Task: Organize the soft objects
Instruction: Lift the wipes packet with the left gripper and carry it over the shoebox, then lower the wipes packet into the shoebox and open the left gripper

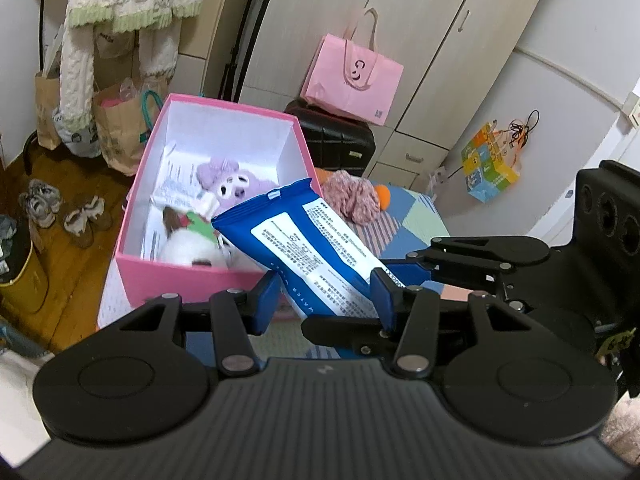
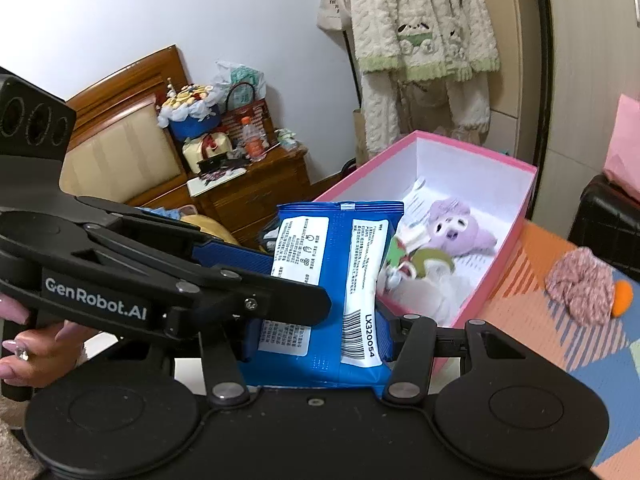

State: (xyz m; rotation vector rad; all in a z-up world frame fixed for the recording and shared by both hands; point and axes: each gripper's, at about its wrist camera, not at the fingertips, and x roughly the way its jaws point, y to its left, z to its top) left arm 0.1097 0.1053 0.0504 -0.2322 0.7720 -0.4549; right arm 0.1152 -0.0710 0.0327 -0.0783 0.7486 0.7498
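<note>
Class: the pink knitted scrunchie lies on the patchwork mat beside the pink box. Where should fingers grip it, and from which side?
Grip the pink knitted scrunchie across its puffy middle, coming from above: it lies flat on the mat, apart from the pink box, its soft bulk bunching easily.

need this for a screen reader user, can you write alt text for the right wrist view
Both hand-held grippers, right and left, clamp a blue wet wipes pack in front of an open pink box holding a purple plush toy. A pink knitted item lies on the patterned cover beside the box.
</note>
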